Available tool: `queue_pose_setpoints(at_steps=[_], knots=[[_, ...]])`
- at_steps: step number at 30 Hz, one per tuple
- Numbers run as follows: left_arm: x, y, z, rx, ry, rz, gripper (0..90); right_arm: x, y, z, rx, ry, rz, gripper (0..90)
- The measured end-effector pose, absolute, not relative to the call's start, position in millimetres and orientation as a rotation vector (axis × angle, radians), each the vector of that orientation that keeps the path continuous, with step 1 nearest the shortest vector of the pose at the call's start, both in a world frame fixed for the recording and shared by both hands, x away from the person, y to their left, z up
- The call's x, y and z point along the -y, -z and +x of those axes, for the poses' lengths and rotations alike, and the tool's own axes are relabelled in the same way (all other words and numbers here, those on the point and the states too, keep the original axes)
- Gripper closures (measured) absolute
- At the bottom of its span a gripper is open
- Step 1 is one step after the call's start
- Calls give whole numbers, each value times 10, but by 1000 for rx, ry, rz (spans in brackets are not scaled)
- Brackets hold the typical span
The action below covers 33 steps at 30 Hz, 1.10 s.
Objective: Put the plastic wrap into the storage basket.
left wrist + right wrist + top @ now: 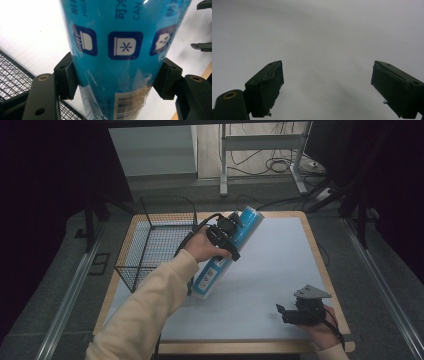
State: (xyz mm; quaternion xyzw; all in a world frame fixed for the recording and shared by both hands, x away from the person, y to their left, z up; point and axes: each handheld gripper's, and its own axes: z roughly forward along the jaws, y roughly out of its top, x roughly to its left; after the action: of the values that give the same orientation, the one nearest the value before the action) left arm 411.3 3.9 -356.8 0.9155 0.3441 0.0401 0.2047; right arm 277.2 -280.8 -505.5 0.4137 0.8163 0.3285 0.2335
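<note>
A long blue roll point(212, 272) in shiny wrapping, printed with white icons and a barcode, slants over the white mat, its top end pointing to the far side. My left gripper point(226, 236) is shut around its upper half. In the left gripper view both black pads press the sides of the roll point(125, 50), the left gripper point(117, 75) clamped just above the barcode. My right gripper point(284, 312) rests low near the table's front right corner, and in the right gripper view its jaws point(327, 82) stand wide open over bare mat with nothing between them.
A black wire basket point(155, 240) stands on the table's left side, close beside the roll; its mesh point(15, 72) also shows in the left gripper view. The white mat point(280, 260) covers the wooden table. Desk legs and cables lie beyond the far edge.
</note>
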Motion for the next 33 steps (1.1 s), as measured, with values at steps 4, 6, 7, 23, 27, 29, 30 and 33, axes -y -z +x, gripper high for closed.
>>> queue_pose_setpoints(at_steps=[4, 6, 7, 23, 27, 29, 30, 33], knots=[[-6, 3511, 4134, -954, -116, 2562, 317, 2810, 5057, 2773, -2243, -903, 1138, 109], [13, 3478, 4151, -951, -119, 2566, 317, 2811, 5057, 2774, -2244, -903, 1139, 109], [27, 3451, 4162, -950, -120, 2568, 317, 2813, 5058, 2776, -2244, -903, 1137, 109], [99, 3239, 4326, -920, -173, 2598, 317, 2838, 5055, 2786, -2241, -908, 1145, 109], [88, 3175, 4376, -928, -188, 2592, 317, 2840, 5056, 2787, -2242, -907, 1144, 109], [74, 3149, 4403, -925, -194, 2594, 317, 2838, 5054, 2786, -2241, -908, 1145, 109], [57, 3127, 4424, -924, -195, 2594, 317, 2841, 5055, 2788, -2242, -907, 1144, 109], [35, 3106, 4449, -936, -191, 2586, 317, 2849, 5058, 2793, -2241, -905, 1147, 109]])
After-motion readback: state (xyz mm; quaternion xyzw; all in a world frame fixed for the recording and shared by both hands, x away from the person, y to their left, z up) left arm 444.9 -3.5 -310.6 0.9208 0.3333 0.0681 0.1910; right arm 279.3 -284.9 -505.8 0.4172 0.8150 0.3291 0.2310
